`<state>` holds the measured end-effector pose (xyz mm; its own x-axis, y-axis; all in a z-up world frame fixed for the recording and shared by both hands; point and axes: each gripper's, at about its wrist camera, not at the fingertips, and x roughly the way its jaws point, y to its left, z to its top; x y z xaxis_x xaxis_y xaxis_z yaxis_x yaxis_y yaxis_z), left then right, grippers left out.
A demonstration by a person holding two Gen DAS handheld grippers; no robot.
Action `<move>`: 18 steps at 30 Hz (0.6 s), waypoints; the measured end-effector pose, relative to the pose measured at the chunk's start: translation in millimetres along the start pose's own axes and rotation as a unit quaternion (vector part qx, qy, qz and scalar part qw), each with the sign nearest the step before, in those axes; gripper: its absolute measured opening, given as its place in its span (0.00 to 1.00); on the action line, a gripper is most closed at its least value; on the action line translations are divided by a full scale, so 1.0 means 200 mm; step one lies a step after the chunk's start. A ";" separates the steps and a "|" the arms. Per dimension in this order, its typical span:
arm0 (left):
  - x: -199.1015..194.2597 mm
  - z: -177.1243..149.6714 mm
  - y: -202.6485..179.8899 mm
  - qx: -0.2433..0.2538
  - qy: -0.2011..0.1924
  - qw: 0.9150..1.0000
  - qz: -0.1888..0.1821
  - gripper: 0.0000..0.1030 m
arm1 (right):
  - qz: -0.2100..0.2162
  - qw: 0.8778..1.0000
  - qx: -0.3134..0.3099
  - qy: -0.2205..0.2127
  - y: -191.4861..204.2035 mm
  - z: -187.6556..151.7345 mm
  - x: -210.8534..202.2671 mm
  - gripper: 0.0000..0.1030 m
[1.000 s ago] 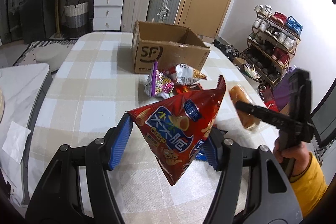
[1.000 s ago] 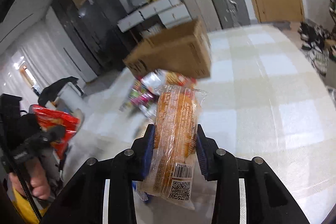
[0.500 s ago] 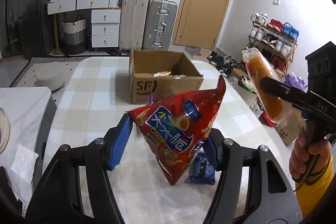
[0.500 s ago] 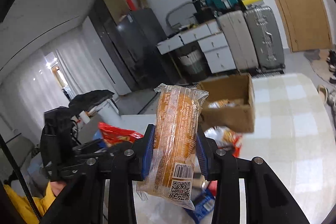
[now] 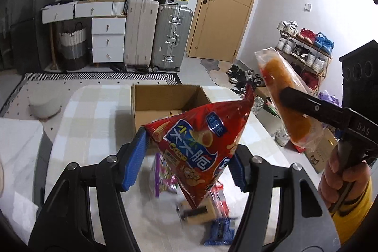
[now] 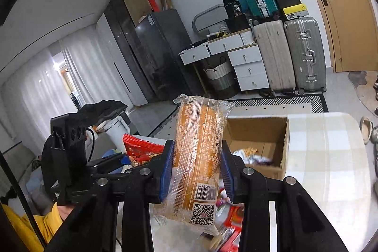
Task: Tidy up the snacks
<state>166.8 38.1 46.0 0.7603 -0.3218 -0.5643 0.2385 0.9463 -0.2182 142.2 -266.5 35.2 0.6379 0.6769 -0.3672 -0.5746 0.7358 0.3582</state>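
My left gripper (image 5: 186,157) is shut on a red chip bag (image 5: 200,145) with blue lettering, held in the air in front of the open cardboard box (image 5: 151,108). My right gripper (image 6: 196,164) is shut on a clear-wrapped orange bread roll (image 6: 200,150), also raised above the table. In the left wrist view that roll (image 5: 283,96) and the right gripper (image 5: 314,108) show at the right, with a hand in a yellow sleeve. The box (image 6: 259,134) holds some snack packets. Blurred loose snacks (image 5: 205,211) lie on the table below.
The box stands on a checked tablecloth (image 5: 94,115) with a rounded far edge. Beyond it stand suitcases (image 5: 156,34), a white drawer unit (image 5: 108,39), a woven basket (image 5: 73,41), a door and a shoe rack (image 5: 304,49). A white stool (image 5: 45,103) is at the left.
Both grippers have risen with their snacks and the views now look over the box top. The loose snacks have dropped low in the left wrist view. Neither grip has changed.
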 end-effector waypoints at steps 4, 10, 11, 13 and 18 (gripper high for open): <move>0.11 0.11 -0.02 0.006 0.008 1.000 0.002 0.58 | -0.005 1.000 -0.002 0.006 -0.07 0.10 0.12 0.36; 0.33 0.27 0.03 0.003 0.028 1.000 0.014 0.58 | -0.005 1.000 0.007 0.018 -0.20 0.20 0.29 0.36; 0.38 0.30 0.05 0.001 0.031 0.999 0.016 0.59 | -0.006 1.000 0.009 0.024 -0.25 0.23 0.36 0.36; 0.48 0.38 0.08 -0.002 0.037 0.999 0.022 0.59 | -0.006 1.000 0.011 0.026 -0.28 0.24 0.38 0.36; 0.72 0.47 0.14 -0.011 0.060 0.998 0.022 0.59 | 0.019 0.997 0.056 0.045 -0.45 0.28 0.54 0.36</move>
<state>340.5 22.0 33.0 0.6919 -0.2818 -0.6647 0.1920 0.9593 -0.2069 292.1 -261.5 11.8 0.5653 0.7071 -0.4248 -0.5337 0.7062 0.4653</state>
